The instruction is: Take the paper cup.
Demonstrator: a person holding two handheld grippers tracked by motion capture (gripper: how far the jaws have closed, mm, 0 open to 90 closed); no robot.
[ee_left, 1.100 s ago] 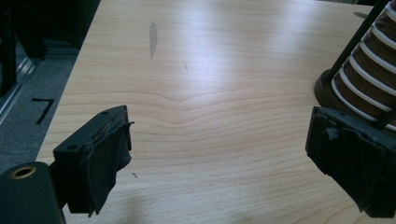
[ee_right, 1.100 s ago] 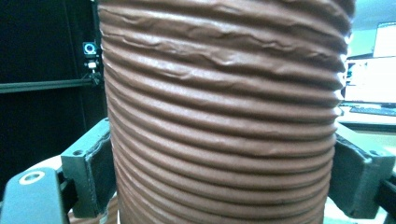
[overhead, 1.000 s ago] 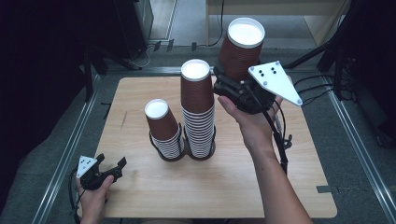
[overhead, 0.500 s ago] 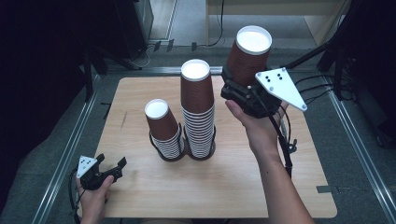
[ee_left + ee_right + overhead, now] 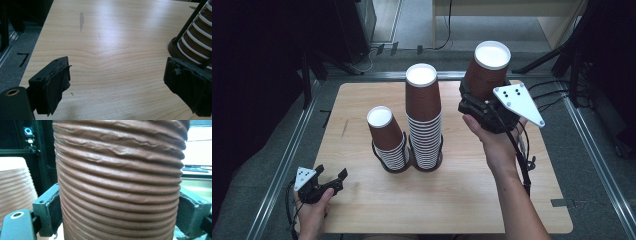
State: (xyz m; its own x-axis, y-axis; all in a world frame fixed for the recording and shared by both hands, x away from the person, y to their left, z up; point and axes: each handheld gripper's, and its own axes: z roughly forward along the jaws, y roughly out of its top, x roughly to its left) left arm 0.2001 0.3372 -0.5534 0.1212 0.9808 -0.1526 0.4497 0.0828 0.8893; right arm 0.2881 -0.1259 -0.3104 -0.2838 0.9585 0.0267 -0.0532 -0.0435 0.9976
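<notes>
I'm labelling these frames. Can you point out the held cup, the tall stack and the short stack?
held cup [image 5: 484, 75], high view, on its brown ribbed side wall.
tall stack [image 5: 423, 102], high view, on the top cup's side.
short stack [image 5: 386, 134], high view, on the top cup's side.

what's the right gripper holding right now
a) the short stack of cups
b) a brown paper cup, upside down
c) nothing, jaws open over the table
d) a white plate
b: the right gripper has its jaws pressed on both sides of a ribbed brown cup, held above the table with its white base up, apart from the two stacks.
</notes>
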